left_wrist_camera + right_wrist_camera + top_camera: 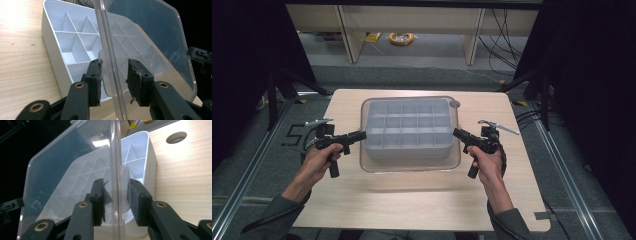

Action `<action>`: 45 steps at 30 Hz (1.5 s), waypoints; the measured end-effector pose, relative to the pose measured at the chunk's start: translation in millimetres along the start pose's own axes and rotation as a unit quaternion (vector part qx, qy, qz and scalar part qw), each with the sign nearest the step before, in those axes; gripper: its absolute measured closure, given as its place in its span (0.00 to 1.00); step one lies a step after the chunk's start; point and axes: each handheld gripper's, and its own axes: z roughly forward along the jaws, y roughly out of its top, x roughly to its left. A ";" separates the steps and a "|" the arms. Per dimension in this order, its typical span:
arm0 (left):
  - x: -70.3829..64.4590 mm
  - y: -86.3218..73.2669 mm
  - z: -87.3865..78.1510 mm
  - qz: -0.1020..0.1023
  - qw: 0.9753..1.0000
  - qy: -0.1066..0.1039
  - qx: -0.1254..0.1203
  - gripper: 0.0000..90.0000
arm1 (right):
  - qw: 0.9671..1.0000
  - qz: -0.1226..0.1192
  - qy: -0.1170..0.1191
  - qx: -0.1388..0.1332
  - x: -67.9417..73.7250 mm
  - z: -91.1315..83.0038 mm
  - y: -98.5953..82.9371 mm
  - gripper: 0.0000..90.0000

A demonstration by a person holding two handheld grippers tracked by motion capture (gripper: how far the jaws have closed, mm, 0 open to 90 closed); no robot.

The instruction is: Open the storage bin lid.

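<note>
Clear thin plastic lid [411, 162] over white gridded plastic organizer box [408, 126], centre of wooden desk [412, 200]. My left tool [114, 77] and right tool [116, 196] apart, straddling lid's side tabs. Looks light, flexy, slippery; grip tabs squarely.

A single dark mark [293, 134] is showing in the high view, on the grey floor just beyond the tabletop's left edge, near the left gripper. It is reading as the digit "5", painted or taped in black; whatever follows it is being covered by the gripper's parts, so the rest cannot be told. No other writing, label, brand or number is reading clearly anywhere: the white divided box, the clear lid and the black jaws in both gripper views are carrying no legible lettering, and the small things on the far floor are too small to be read.
</note>
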 end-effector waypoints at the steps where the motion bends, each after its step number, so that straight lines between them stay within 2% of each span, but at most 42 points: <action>1: -1.5 -1.1 -1.2 0.000 1.000 0.002 -0.001 0.70 | 1.000 0.000 0.000 0.000 0.0 0.0 0.0 0.75; 8: -7.4 -18.6 -8.0 0.003 1.000 -0.005 0.003 0.73 | 1.000 -0.004 0.001 -0.002 -1.9 -12.1 -13.8 0.75; 10: -8.7 -20.4 -7.0 0.001 1.000 -0.007 -0.004 0.73 | 1.000 -0.003 0.006 -0.005 -2.5 -13.7 -15.3 0.75; 11: -10.1 -21.2 -7.1 0.000 1.000 -0.009 -0.002 0.73 | 1.000 0.000 0.000 -0.002 -2.5 -17.4 -17.7 0.74; 15: -13.7 -26.8 -11.2 0.010 1.000 -0.015 0.005 0.74 | 1.000 0.000 0.002 -0.008 -4.3 -22.7 -21.3 0.74; 17: -15.8 -29.6 -12.5 0.007 1.000 -0.019 0.001 0.75 | 1.000 -0.008 -0.002 -0.010 -6.4 -25.4 -24.1 0.74; 18: -17.9 -32.1 -13.3 0.002 1.000 -0.019 0.001 0.75 | 1.000 0.005 0.000 -0.013 -5.5 -28.1 -28.0 0.74; 20: -18.2 -34.1 -16.1 0.008 1.000 -0.022 0.006 0.76 | 1.000 0.007 -0.002 -0.009 -6.4 -29.6 -30.8 0.74; 21: -20.8 -35.1 -15.9 0.001 1.000 -0.017 -0.003 0.76 | 1.000 0.012 0.001 -0.008 -5.8 -30.4 -32.4 0.74; 22: -20.1 -35.8 -17.6 0.008 1.000 -0.016 0.005 0.76 | 1.000 0.003 -0.002 -0.008 -5.5 -31.3 -33.9 0.74; 24: -21.1 -37.2 -17.4 0.002 1.000 -0.016 -0.003 0.76 | 1.000 0.004 -0.001 -0.007 -4.4 -32.9 -37.2 0.74; 28: -20.8 -44.1 -22.6 0.005 1.000 -0.014 0.011 0.75 | 1.000 0.005 -0.001 -0.008 -1.6 -37.3 -41.6 0.74; 29: -20.8 -44.1 -22.6 0.005 1.000 -0.014 0.011 0.75 | 1.000 0.011 0.003 -0.007 0.1 -38.8 -42.7 0.74; 30: -20.4 -47.6 -23.6 -0.003 1.000 -0.015 0.011 0.75 | 1.000 -0.002 -0.003 -0.007 -0.2 -39.4 -44.2 0.74; 31: -20.4 -47.6 -23.6 -0.003 1.000 -0.015 0.011 0.75 | 1.000 -0.002 -0.003 -0.007 -0.2 -39.4 -44.2 0.74; 33: -19.2 -51.3 -26.4 0.008 1.000 -0.011 0.017 0.75 | 1.000 0.004 -0.002 -0.003 3.4 -41.4 -48.5 0.74; 34: -21.1 -55.2 -28.0 0.005 1.000 -0.006 0.012 0.75 | 1.000 0.002 -0.004 0.000 5.1 -42.8 -52.0 0.74; 37: -21.9 -60.3 -33.7 -0.002 1.000 -0.015 0.016 0.76 | 1.000 0.006 0.002 -0.001 6.8 -47.1 -57.2 0.74; 39: -22.6 -61.7 -36.2 -0.003 1.000 -0.013 0.018 0.76 | 1.000 0.002 -0.002 -0.001 7.3 -48.9 -58.9 0.74; 43: -25.9 -66.4 -40.4 -0.003 1.000 -0.018 0.007 0.76 | 1.000 0.007 -0.002 0.007 8.7 -53.6 -67.5 0.74; 44: -26.7 -67.4 -42.9 0.003 1.000 -0.013 0.015 0.76 | 1.000 -0.004 -0.003 0.006 7.0 -54.4 -69.5 0.74; 45: -29.3 -70.2 -43.6 -0.001 1.000 -0.016 0.010 0.76 | 1.000 0.005 -0.010 0.011 9.5 -57.3 -73.2 0.74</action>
